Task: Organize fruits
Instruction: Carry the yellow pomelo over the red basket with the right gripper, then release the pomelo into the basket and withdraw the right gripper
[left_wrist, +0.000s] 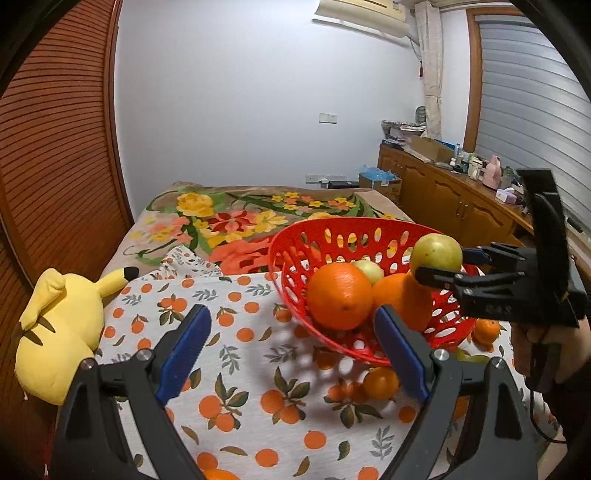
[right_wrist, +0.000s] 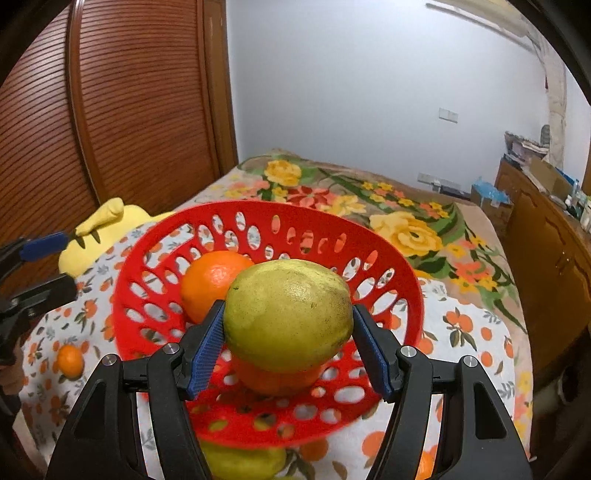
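- Gripping a yellow-green lemon (right_wrist: 287, 316) between its blue pads (right_wrist: 207, 345), the right gripper (right_wrist: 290, 347) holds it above the red perforated basket (right_wrist: 147, 258); the left wrist view shows the same fruit raised near the basket's right rim.
- Inside the basket lie a large orange (left_wrist: 340, 295), a second orange (left_wrist: 402, 299) beside it, and a small pale green fruit (left_wrist: 369, 270) behind them.
- The left gripper (left_wrist: 291, 354) stands released, its jaws wide apart with nothing between them, over the orange-print cloth (left_wrist: 236, 369) just in front of the basket.
- A small tangerine (left_wrist: 380, 382) sits on the cloth by the basket's near edge; another (left_wrist: 487, 329) lies at its right side.
- A yellow plush toy (left_wrist: 59, 332) rests at the cloth's left edge, on the floral bedspread (left_wrist: 221, 218).
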